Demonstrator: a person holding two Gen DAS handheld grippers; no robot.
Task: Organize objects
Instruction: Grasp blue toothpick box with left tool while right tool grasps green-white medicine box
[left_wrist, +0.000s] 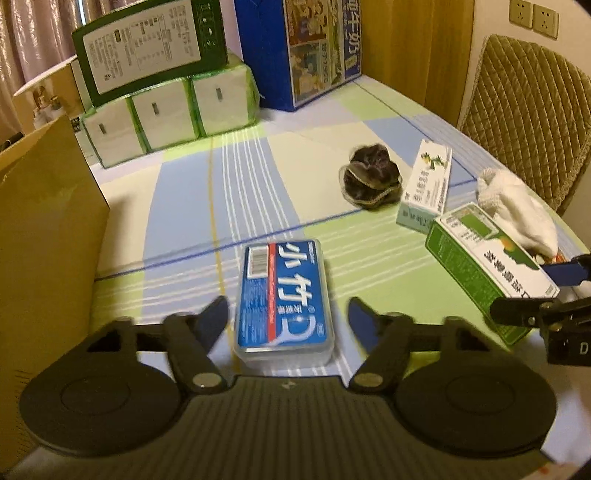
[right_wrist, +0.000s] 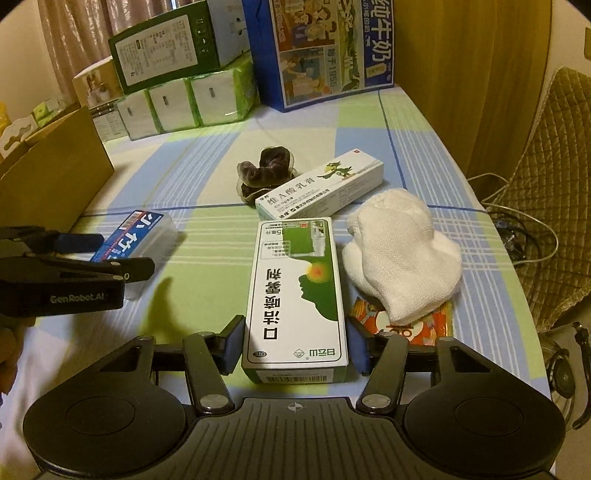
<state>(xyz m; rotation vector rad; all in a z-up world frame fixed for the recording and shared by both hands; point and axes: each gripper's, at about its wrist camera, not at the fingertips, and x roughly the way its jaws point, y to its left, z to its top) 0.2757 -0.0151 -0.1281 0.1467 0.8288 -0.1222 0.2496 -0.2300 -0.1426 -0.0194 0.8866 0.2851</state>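
Sitting at 9 o'clock on the checked tablecloth (right_wrist: 207, 258): a brown cardboard box (left_wrist: 44, 236), its flap standing up. Straddling the blue floss case (left_wrist: 283, 299), the left gripper (left_wrist: 288, 314), fingers spread wide, one on each side of the case and apart from it, case lying flat between them at 12 o'clock from the gripper body. Stacking up at 11 o'clock, well back: white tissue packs (left_wrist: 166, 110) carrying a green carton (left_wrist: 147, 48), with a blue milk carton (left_wrist: 295, 51) just beside them at 12 o'clock. Resting mid-table at 1 o'clock: a dark scrunchie (right_wrist: 266, 173), touching or nearly touching a long white ointment box (right_wrist: 321, 186). Bracketing the near end of the green-and-white spray box (right_wrist: 295, 291), the right gripper (right_wrist: 295, 345), fingers set narrow, close against both long sides; whether actually pressing, cannot tell. Lying just beside the spray box at 2 o'clock: a white knit sock (right_wrist: 402, 254), covering part of an orange packet (right_wrist: 417, 326). Standing at 3 o'clock beyond the table edge: a quilted chair (right_wrist: 554, 221).
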